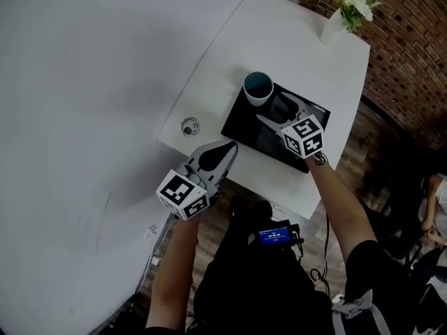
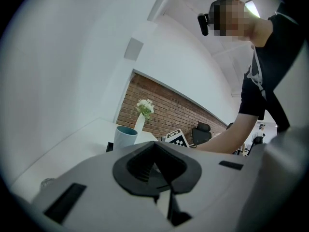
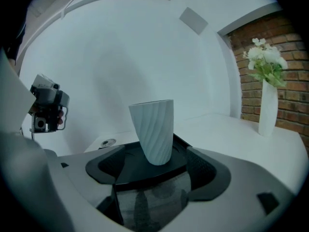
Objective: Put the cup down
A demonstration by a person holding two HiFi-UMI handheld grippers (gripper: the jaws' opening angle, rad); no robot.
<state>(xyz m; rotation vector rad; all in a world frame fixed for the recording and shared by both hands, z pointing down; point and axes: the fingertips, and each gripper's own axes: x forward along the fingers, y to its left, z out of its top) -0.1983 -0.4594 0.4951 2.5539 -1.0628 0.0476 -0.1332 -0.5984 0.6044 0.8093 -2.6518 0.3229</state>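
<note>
A pale ribbed cup [image 1: 258,88] with a teal inside stands upright on the far left corner of a black tray [image 1: 244,130] on the white table [image 1: 279,33]. My right gripper [image 1: 278,107] hovers over the tray, open, its jaws spread a little short of the cup and not touching it. In the right gripper view the cup [image 3: 153,129] stands free on the tray [image 3: 145,174] just beyond the gripper [image 3: 157,170]. My left gripper [image 1: 228,148] is at the table's near left edge, shut and empty. The left gripper view shows its jaws [image 2: 154,146] together, with the cup [image 2: 125,137] beyond.
A white vase of flowers [image 1: 336,24] stands at the table's far corner, also in the right gripper view [image 3: 267,111]. A small round object [image 1: 189,125] lies near the table's left edge. A brick wall [image 1: 412,40] runs along the right, and a seated person [image 1: 434,211] is there.
</note>
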